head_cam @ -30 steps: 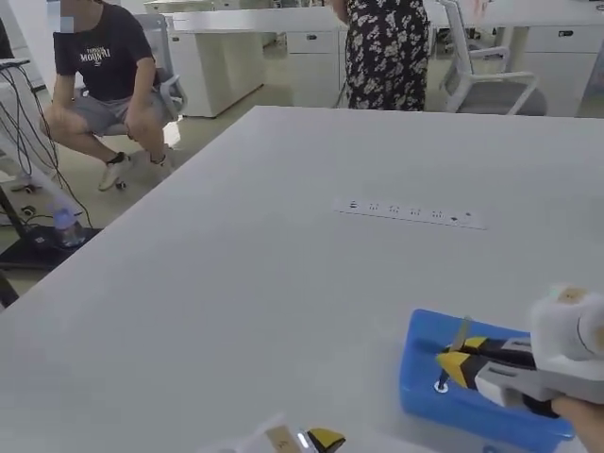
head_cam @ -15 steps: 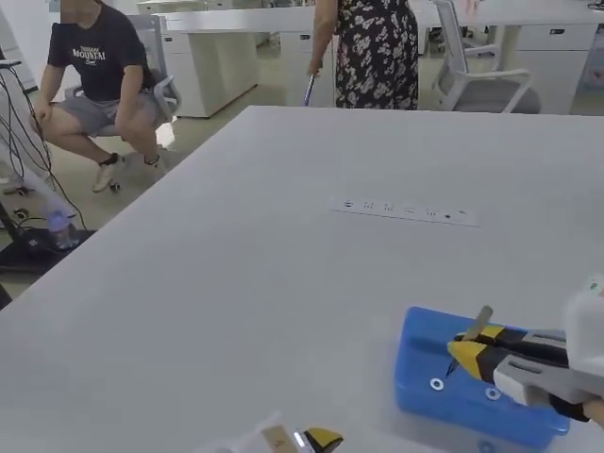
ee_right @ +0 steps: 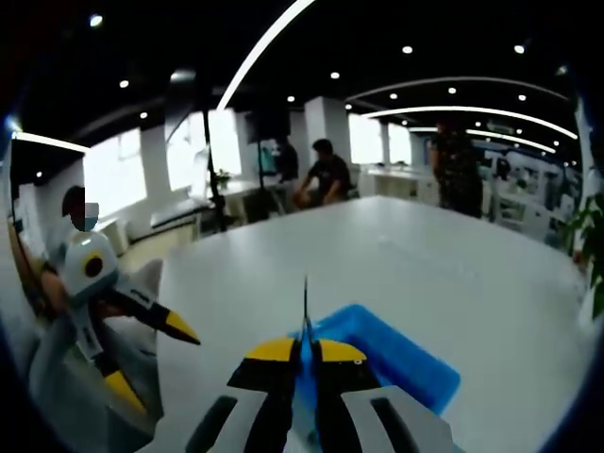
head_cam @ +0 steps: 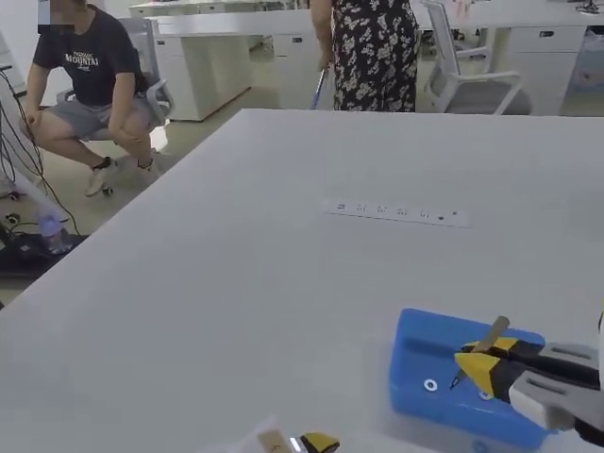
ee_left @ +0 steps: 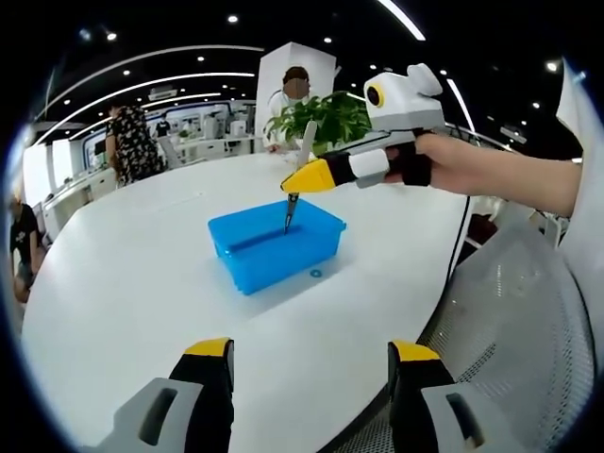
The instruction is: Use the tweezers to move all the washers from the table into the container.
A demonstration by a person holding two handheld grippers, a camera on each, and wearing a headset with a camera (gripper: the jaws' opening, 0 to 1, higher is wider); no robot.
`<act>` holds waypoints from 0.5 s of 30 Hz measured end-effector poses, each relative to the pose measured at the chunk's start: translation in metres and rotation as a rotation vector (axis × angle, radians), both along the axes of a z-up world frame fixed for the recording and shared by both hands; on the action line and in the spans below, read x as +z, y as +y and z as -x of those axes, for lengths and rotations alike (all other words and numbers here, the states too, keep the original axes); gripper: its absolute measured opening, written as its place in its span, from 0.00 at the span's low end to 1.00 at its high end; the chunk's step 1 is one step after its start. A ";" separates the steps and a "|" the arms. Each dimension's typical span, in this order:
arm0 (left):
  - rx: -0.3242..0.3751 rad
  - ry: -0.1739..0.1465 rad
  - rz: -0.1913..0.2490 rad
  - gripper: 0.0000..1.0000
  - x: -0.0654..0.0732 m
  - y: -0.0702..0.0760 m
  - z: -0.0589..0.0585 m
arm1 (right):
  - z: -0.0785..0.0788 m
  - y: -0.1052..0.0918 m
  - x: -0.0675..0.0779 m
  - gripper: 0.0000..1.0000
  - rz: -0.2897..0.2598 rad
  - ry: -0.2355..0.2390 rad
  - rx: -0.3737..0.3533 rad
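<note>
A blue container (head_cam: 415,332) sits near the table's front right, with two washers (head_cam: 430,385) on its floor. My right gripper (head_cam: 478,364) hovers over it, shut on the tweezers (head_cam: 493,332), whose tips point down into the container (ee_left: 274,247) with nothing seen between them. One washer (ee_left: 315,274) lies on the table just outside the container. My left gripper (ee_left: 310,363) stands open and holds nothing, low at the front edge (head_cam: 316,441). The right gripper view has the tweezers (ee_right: 304,307) between its shut jaws above the container (ee_right: 387,357).
A white power strip (head_cam: 396,212) lies across the middle of the table (head_cam: 236,283). Beyond the far edge a person sits on a chair (head_cam: 90,85) and another stands (head_cam: 373,52). Desks and office chairs fill the background.
The tweezers' tips left the washer on the container floor; my right gripper has risen and drawn back to the right. The left gripper has stayed put.
</note>
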State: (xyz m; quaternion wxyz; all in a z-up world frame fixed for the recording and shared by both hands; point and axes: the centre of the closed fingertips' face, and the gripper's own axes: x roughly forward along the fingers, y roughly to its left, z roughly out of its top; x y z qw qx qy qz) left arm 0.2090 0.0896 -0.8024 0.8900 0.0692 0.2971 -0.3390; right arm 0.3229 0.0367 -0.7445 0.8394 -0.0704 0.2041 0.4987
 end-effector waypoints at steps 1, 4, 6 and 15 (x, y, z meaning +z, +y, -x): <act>-0.001 0.000 0.001 0.66 0.000 0.000 0.000 | 0.002 -0.001 -0.002 0.04 0.004 0.000 -0.002; -0.003 0.007 -0.003 0.66 -0.001 0.000 0.001 | 0.007 -0.003 -0.005 0.04 0.005 -0.001 -0.008; -0.006 0.006 -0.001 0.66 -0.001 -0.001 0.001 | 0.012 -0.004 -0.010 0.04 0.004 0.017 -0.008; -0.016 0.011 -0.002 0.66 -0.002 -0.002 0.002 | 0.024 -0.014 -0.025 0.04 0.018 0.055 -0.020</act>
